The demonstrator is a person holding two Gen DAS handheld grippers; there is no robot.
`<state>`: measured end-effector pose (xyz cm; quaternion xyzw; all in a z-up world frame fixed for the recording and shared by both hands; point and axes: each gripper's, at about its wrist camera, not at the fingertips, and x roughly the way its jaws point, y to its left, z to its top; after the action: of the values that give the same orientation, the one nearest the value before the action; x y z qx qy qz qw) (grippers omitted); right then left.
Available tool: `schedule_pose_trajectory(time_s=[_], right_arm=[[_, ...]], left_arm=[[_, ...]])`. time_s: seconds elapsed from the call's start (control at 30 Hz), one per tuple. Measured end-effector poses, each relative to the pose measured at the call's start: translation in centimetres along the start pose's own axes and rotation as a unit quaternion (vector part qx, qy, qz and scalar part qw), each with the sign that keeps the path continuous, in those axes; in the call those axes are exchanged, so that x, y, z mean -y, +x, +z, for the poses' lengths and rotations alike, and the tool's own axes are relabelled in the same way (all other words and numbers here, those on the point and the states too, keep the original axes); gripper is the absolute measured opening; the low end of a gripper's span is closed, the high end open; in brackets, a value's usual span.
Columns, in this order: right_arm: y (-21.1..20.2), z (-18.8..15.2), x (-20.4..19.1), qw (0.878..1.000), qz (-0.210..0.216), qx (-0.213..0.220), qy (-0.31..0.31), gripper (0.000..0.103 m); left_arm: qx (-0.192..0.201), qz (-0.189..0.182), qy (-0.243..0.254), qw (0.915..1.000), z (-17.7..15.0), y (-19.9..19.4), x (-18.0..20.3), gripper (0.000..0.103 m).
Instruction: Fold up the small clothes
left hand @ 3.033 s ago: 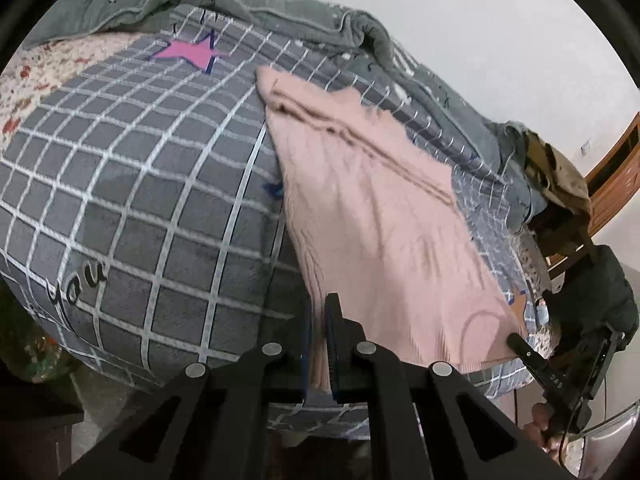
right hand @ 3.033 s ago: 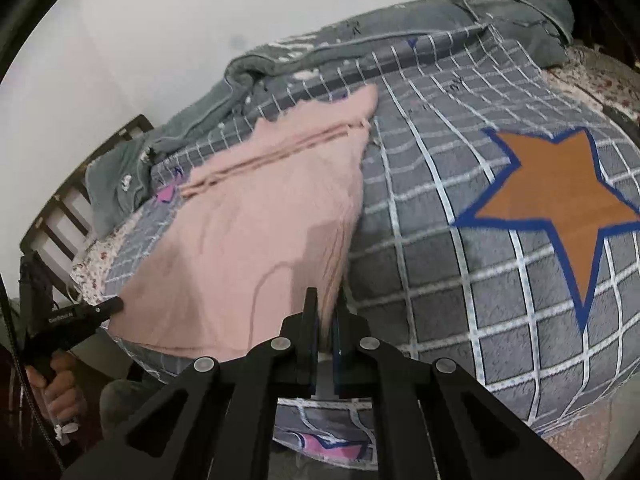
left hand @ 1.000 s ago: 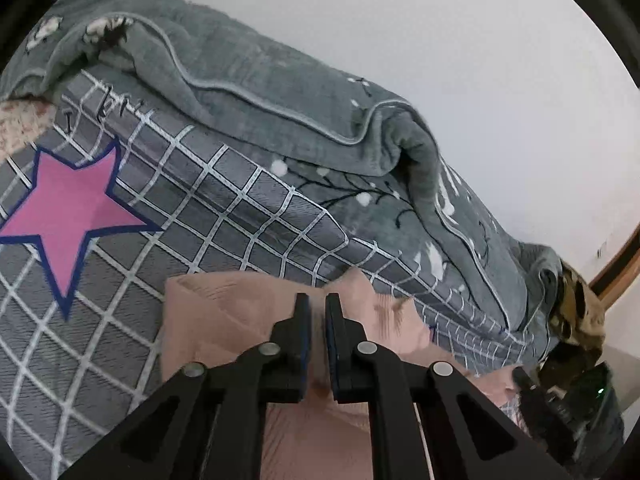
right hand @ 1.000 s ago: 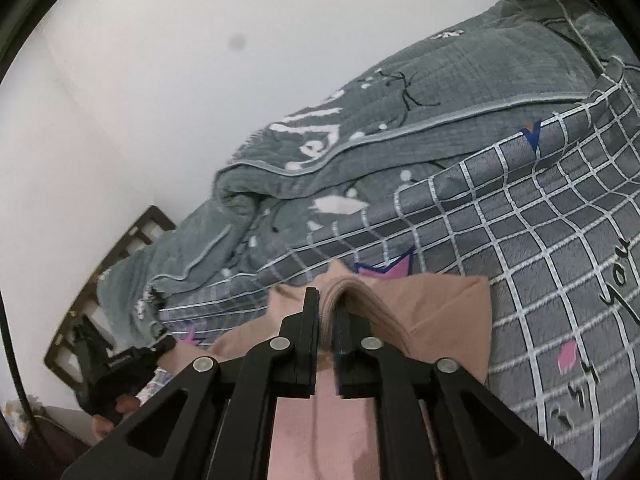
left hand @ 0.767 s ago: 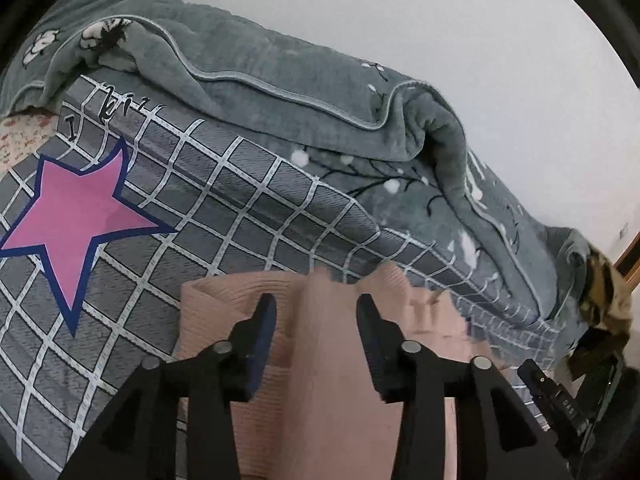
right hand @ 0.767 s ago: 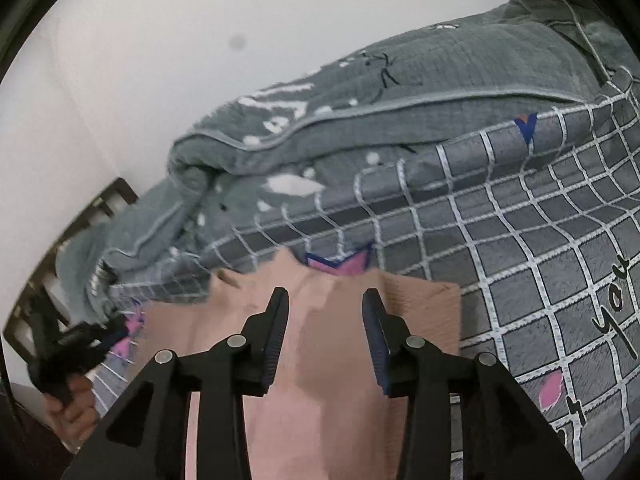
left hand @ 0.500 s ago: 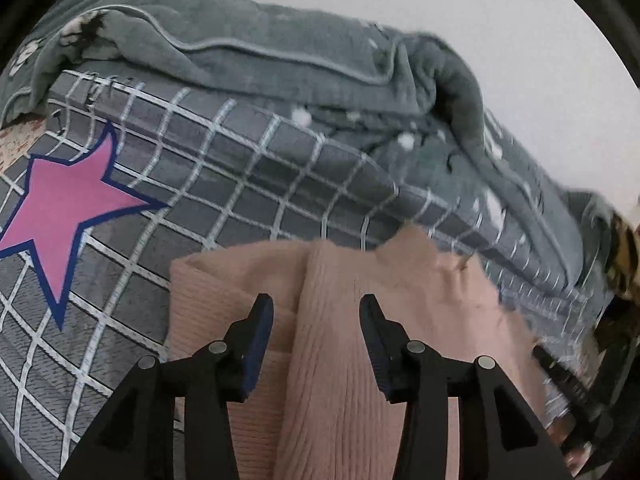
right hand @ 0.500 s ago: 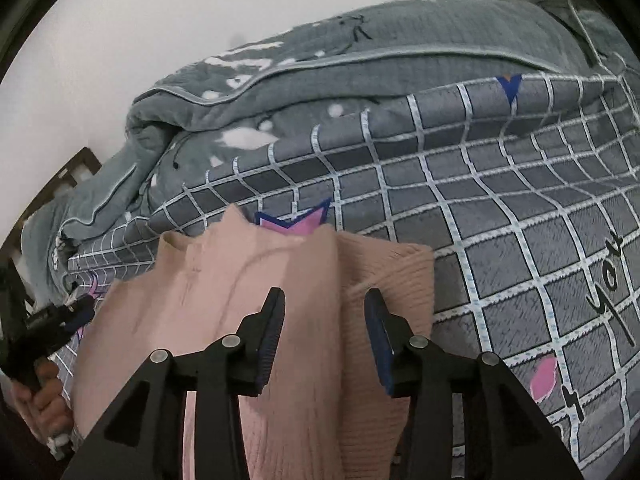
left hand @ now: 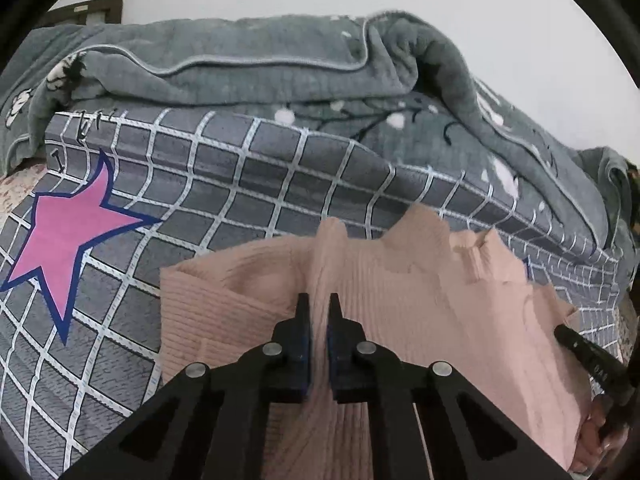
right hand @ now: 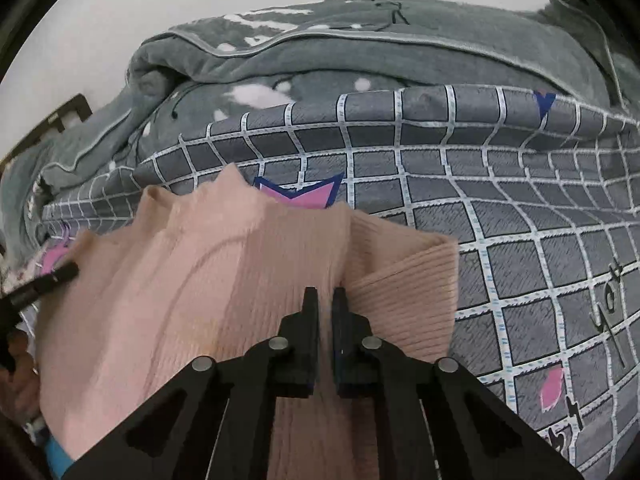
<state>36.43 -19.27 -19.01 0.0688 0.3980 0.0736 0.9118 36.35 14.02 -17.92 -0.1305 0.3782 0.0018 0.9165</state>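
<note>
A pink ribbed garment lies folded on the checked bed cover, its doubled edge toward the blanket. My left gripper rests on its left part, shut on a raised ridge of the pink cloth. In the right wrist view the same garment fills the lower left. My right gripper is shut on a fold of it beside the ribbed hem. Each gripper also shows at the edge of the other's view: the right gripper and the left gripper, both over the cloth.
A grey checked bed cover with a pink star spreads under the garment. A rolled grey blanket lies along the far side against the white wall. A dark wooden bed frame shows at the left. A hand holds the other gripper.
Both grippers let go of the garment, opened, sank toward the bed and closed again on the pink cloth. The garment's folded edge now lies flat on the cover.
</note>
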Motion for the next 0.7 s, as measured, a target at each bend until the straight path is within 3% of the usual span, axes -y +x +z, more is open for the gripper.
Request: schedule_pose_trajectory(time_s=[0.13, 0.3, 0.4, 0.6, 0.7], right_arm=[[-2.5, 0.0, 1.2, 0.997, 0.021, 0.072, 0.030, 0.005], [1.0, 0.2, 1.6, 0.999, 0.003, -0.020, 0.042, 0.005], [0.7, 0.1, 1.6, 0.999, 0.004, -0.014, 0.045, 0.006], [0.3, 0.1, 1.2, 0.999, 0.016, -0.012, 0.038, 0.019], [0.0, 0.1, 1.3, 0.999, 0.024, -0.005, 0.041, 0.029]], left_arm=[[0.018, -0.006, -0.008, 0.9998, 0.3, -0.6, -0.4, 0.007], [-0.020, 0.020, -0.020, 0.9994, 0.0, 1.3, -0.9, 0.008], [-0.032, 0.035, -0.006, 0.9988, -0.2, 1.9, -0.5, 0.011], [-0.029, 0.036, 0.010, 0.9989, -0.3, 1.8, 0.0, 0.018], [-0.028, 0.023, 0.011, 0.9993, -0.4, 1.8, 0.1, 0.030]])
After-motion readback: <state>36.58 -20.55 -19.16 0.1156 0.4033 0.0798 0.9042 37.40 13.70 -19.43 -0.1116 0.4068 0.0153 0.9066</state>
